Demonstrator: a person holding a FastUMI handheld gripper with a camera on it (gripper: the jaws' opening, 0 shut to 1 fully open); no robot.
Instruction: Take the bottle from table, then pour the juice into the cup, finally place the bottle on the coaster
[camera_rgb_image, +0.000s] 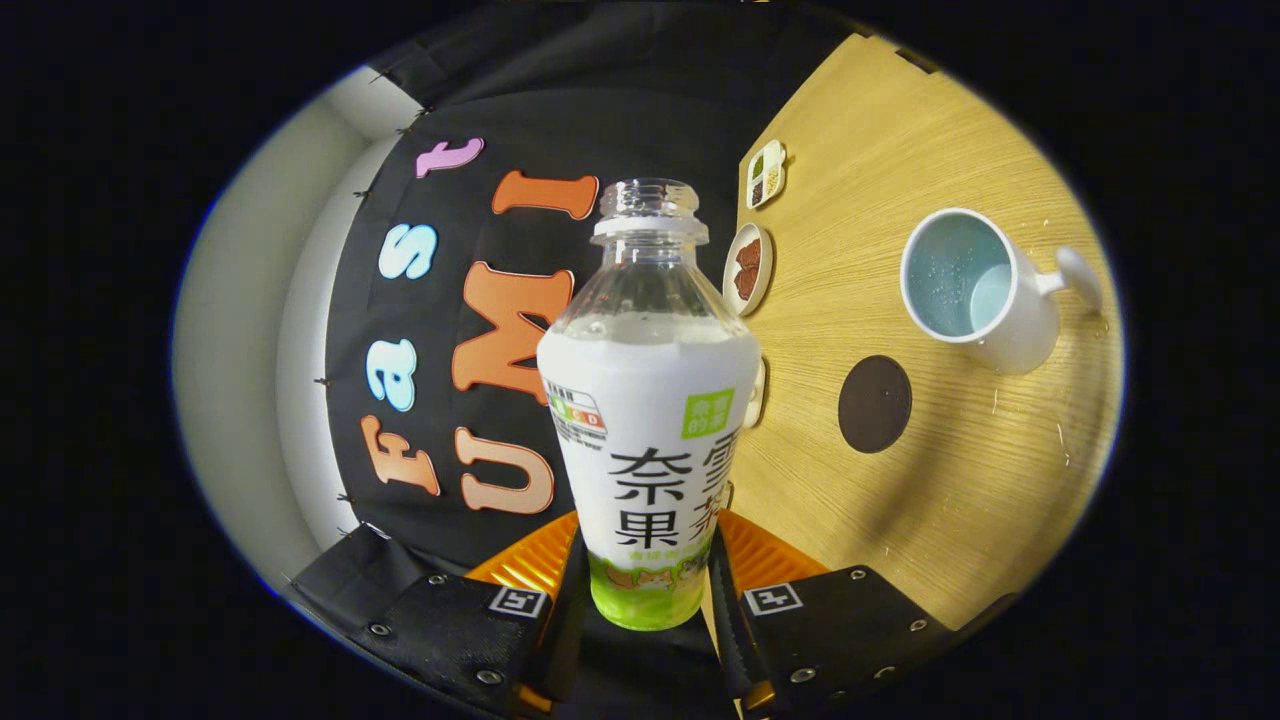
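Fingers pinching bottle (648, 420) low on its body, cap off, rolled toward cup (975, 285).

Gripper (645, 590) is narrowed to bottle width w/ both fingers pressed on the base, one each side; bottle sits between them, neck pointing ahead, liquid up near the shoulder. Table (960, 480) appears tipped sideways, so the hand looks rolled; prob. pour step, start or end unclear. Cup lies beyond the fingers, well apart from the bottle mouth; contents can't be made out. Next: bring mouth over cup rim & tip more. Coaster (874, 403) sits near cup, bare; placing not yet done.
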